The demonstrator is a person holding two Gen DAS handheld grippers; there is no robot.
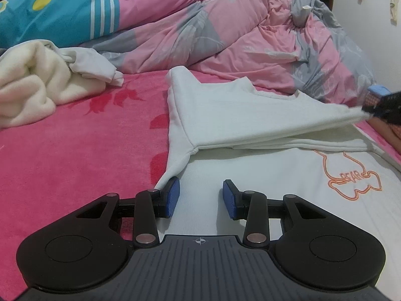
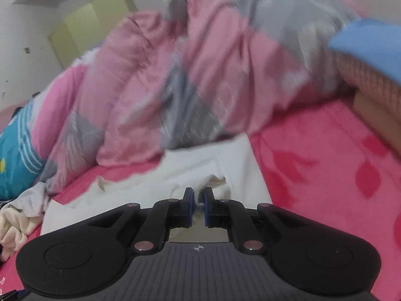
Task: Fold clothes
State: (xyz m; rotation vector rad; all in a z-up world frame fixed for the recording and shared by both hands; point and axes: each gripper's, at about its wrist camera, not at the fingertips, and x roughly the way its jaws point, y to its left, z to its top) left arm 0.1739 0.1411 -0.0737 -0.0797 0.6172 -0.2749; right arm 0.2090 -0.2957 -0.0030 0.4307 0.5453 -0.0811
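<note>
Pink floral bedding (image 1: 75, 155) covers the bed and serves as the work surface. Behind it, a crumpled pink-and-grey quilt (image 1: 225, 50) lies bunched along the far side, with a teal striped item (image 1: 50, 17) at the far left. A cream fleece garment (image 1: 32, 82) sits in a heap on the bedding to the left, well apart from the work area.

Task item: a white shirt (image 1: 250, 115) lies on the bedding, with an orange outline print (image 1: 351, 178) showing on its lower layer. Its upper layer is raised and drawn over toward the right, forming a fold above the flat layer.

Left gripper (image 1: 200, 198): jaws stand apart. The blue pad (image 1: 173, 198) on the left side touches the shirt edge where a narrow strip of fabric runs up to the seam corner. No fabric sits between the jaws.

Right gripper (image 2: 198, 208): jaws are nearly together, clamped on a bunched piece of the white shirt (image 2: 213, 170). In the left wrist view this gripper (image 1: 383, 105) appears at the right edge, holding the raised layer's far corner above the bedding. The right wrist view is motion-blurred, so finer fabric detail cannot be told.
</note>
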